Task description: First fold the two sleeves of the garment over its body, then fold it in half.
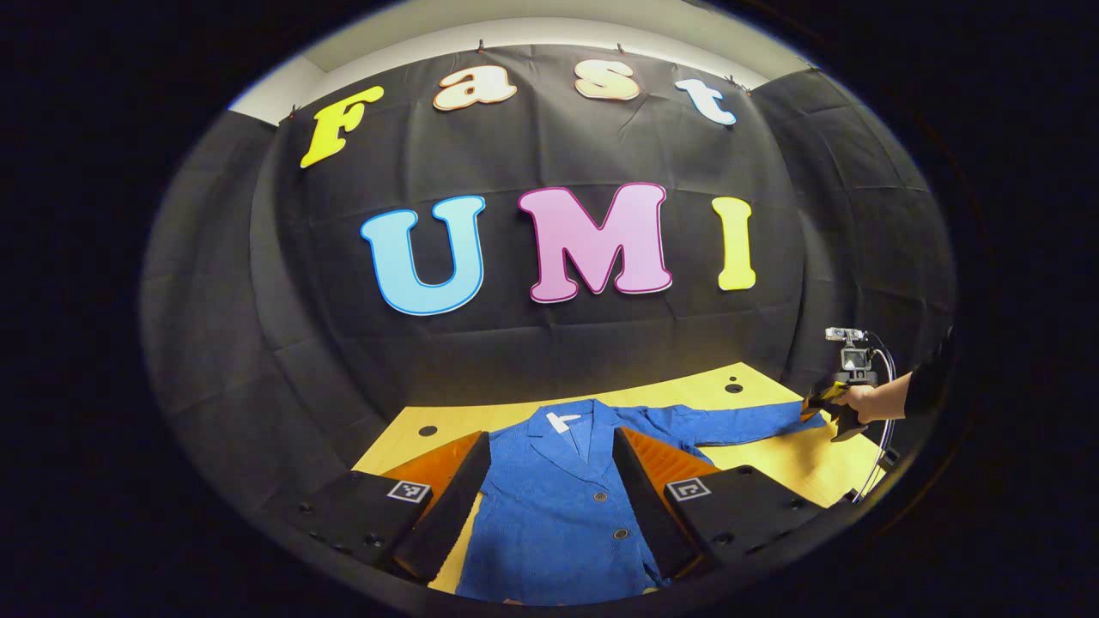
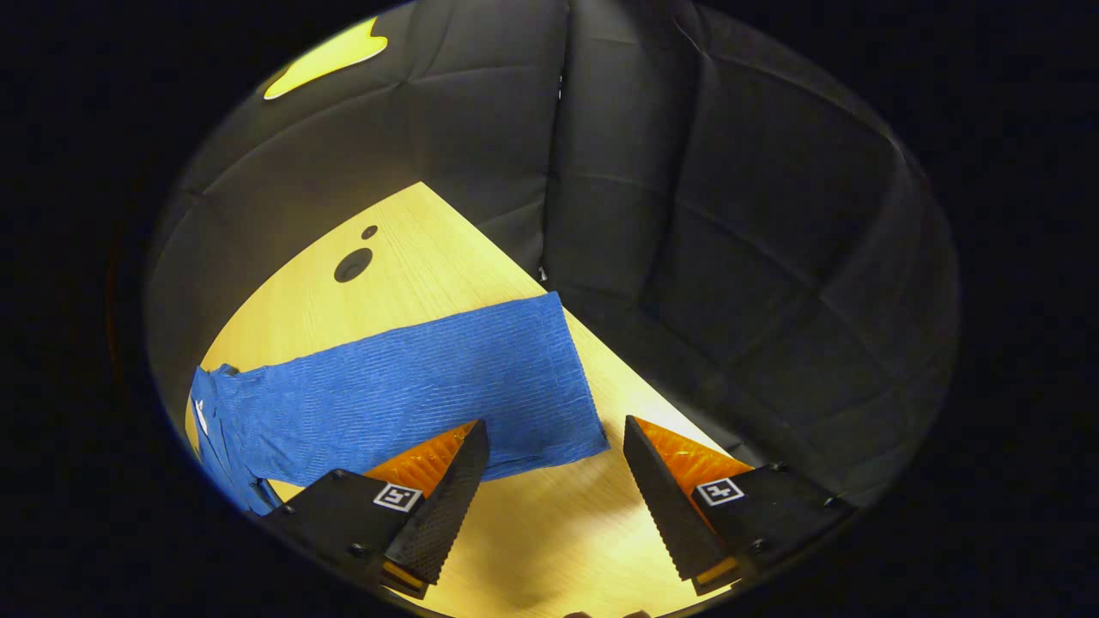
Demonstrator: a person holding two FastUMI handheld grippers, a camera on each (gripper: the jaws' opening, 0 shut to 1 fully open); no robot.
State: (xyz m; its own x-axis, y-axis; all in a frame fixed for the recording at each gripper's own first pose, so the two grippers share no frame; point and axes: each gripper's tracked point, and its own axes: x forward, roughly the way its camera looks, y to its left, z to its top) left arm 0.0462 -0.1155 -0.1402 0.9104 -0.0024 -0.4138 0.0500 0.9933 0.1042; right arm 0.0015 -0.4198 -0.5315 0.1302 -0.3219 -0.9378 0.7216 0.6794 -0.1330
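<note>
A blue button-front jacket (image 1: 558, 506) lies flat on the yellow wooden table (image 1: 773, 463), collar at the far end. My left gripper (image 1: 551, 436) hovers open above the jacket's body, one finger on each side of the chest. One sleeve (image 1: 738, 422) stretches right toward my right gripper (image 1: 828, 410), which a hand (image 1: 863, 402) holds at the cuff. In the right gripper view the sleeve (image 2: 403, 395) lies straight on the table (image 2: 549, 532). There my right gripper (image 2: 554, 427) is open, its fingertips on either side of the cuff's near corner and not pressing it.
The table has round holes near its far edge (image 1: 427, 430) (image 1: 732, 388) (image 2: 353, 265). The black cloth wall (image 2: 687, 257) rises right behind the table's edge, close to the cuff. Bare tabletop lies in front of the right gripper's fingers.
</note>
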